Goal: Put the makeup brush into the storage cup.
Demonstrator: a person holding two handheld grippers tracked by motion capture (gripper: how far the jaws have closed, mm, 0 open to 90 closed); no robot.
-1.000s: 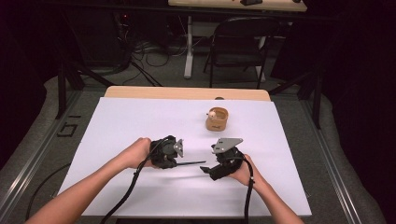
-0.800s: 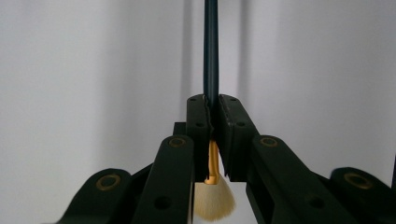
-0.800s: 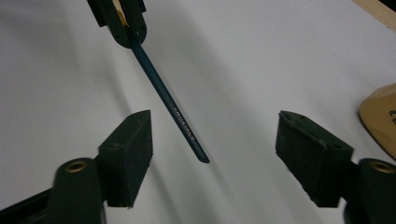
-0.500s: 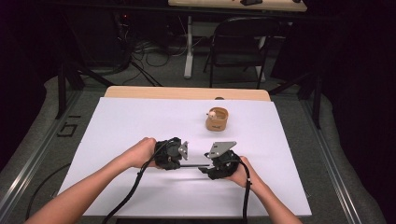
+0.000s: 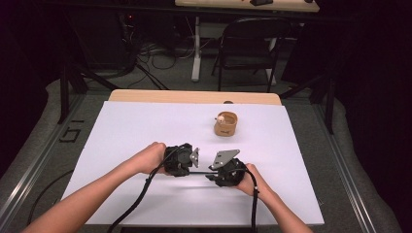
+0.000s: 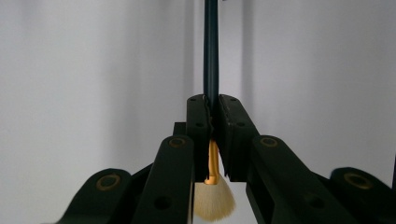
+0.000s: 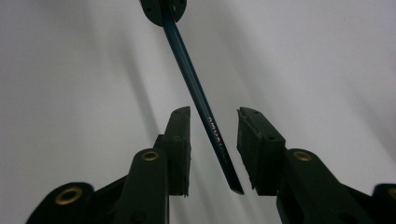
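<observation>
A: What do we see of the brush (image 6: pixel 211 51)?

B: A slim dark blue handle, a gold collar and a pale fan of bristles (image 6: pixel 214 201). Our left gripper (image 6: pixel 212 105) is clamped on the handle just ahead of the collar. The handle's far end lies between the pads of our right gripper (image 7: pixel 214 122), which stand apart from it on both sides (their jaws have just been closing).

A: Where is it, and how much room is there?

B: It hangs level between the two grippers near the table's (image 5: pixel 145 126) front edge. White surface lies bare all round; the small brown cup (image 5: pixel 225 124) stands well apart, farther back.

A: Changes?

B: A second ago the right gripper (image 5: pixel 214 175) stood angled off the handle; now both face each other along it.
</observation>
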